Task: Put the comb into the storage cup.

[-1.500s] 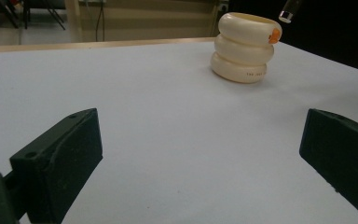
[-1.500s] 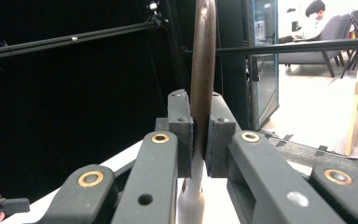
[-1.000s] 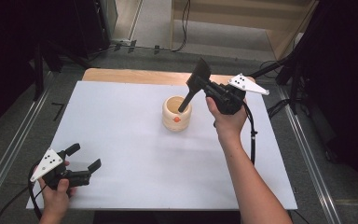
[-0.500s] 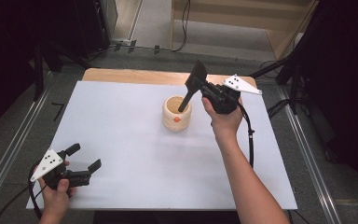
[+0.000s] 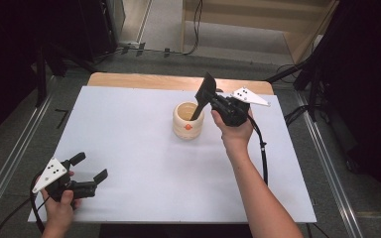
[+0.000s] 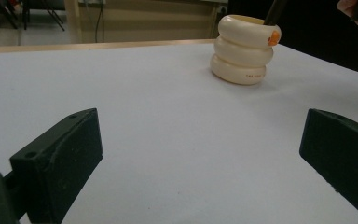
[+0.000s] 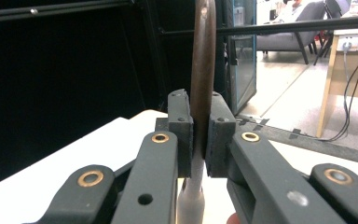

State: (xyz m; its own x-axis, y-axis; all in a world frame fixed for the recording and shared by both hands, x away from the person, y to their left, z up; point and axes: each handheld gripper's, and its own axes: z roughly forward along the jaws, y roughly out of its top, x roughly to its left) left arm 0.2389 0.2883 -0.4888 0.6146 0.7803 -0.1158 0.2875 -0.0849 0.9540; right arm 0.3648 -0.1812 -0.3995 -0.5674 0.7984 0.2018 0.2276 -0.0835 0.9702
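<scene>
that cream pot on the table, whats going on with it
A person works at a white table with a gripper in each hand. The right gripper is shut on a dark utensil whose lower end sits inside the ribbed cream pot, the tool leaning toward that hand. The left gripper rests open near the table's front left corner, apart from the pot and holding nothing.

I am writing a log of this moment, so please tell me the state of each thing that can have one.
Right tool: shut on the spatula handle.
Spatula: tilted, lower end inside the holder.
Holder: upright on the white table, cream, three stacked rings.
Left tool: open, holding nothing, low over the table.
</scene>
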